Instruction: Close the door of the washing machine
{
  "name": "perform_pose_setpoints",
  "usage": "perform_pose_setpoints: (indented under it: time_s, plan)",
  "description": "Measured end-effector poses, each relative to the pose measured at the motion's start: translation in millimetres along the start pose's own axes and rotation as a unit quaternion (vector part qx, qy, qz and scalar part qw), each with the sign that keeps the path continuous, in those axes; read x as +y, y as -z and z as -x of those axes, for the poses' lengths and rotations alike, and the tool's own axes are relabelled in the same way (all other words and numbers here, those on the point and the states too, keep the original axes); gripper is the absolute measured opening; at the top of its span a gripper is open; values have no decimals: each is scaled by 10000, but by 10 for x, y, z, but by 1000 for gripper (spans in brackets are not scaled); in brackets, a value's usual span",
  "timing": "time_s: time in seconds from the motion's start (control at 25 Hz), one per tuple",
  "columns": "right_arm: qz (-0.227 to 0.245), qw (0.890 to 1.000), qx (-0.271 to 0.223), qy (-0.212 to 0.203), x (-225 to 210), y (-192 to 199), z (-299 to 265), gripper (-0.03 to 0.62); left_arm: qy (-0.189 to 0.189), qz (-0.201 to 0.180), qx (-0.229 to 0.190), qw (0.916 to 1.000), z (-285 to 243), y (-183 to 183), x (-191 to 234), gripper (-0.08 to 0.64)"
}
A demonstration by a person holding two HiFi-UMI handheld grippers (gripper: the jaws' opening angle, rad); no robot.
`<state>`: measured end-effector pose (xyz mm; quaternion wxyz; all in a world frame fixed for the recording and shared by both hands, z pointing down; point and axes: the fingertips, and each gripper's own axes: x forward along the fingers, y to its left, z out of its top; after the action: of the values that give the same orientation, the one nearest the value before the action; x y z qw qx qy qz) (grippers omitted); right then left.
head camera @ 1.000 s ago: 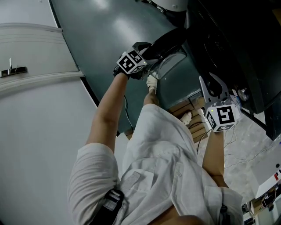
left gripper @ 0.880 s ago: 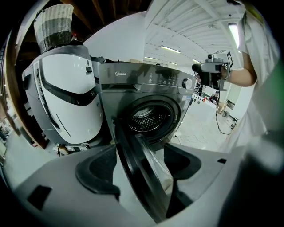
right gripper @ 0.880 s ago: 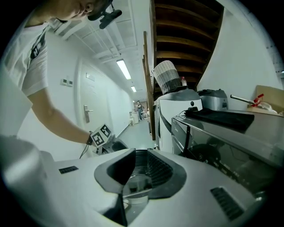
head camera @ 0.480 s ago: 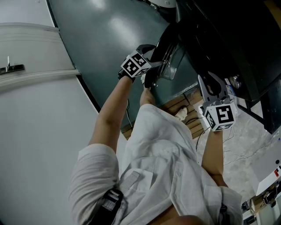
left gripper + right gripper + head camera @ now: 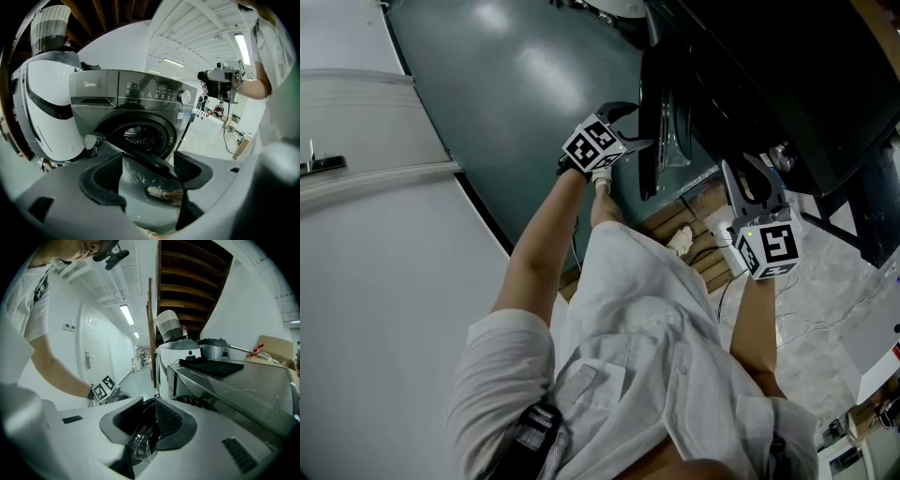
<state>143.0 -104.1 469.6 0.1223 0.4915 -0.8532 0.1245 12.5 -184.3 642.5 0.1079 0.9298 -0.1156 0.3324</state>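
In the head view our left tool is at the door, which stands out edge-on from the washing machine; the right tool hangs farther off. Left gripper view: jaws spread, door rim between, drum beyond. Right gripper view: jaws slightly apart, empty.

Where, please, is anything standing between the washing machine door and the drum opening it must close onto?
Nothing visible does. The drum opening shows unobstructed behind the partly open door, which sits between the left hand-held gripper's open jaws.
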Motion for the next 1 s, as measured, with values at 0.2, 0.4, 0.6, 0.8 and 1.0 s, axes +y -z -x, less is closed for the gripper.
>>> perform_pose_setpoints:
  time_s: [0.2,0.4,0.6,0.8,1.0]
  plan:
    - [30,9999,16,101,-115,43,103,100,233,-50,-119,9996,-199,-134,-125,339]
    - [13,9998,7,210,-236,46,183,100,428,-224,-72,9988,-336,-232,-194,348]
    - [-6,9994,30,352,-330,63,251,100,550,-351,-30,9979,-453,-319,-231,348]
    - [-36,9987,47,503,-452,93,295,100,514,-456,-79,9976,-628,-429,-251,348]
    - [-50,9981,78,607,-548,124,316,98,242,-432,-272,9984,-834,-604,-269,348]
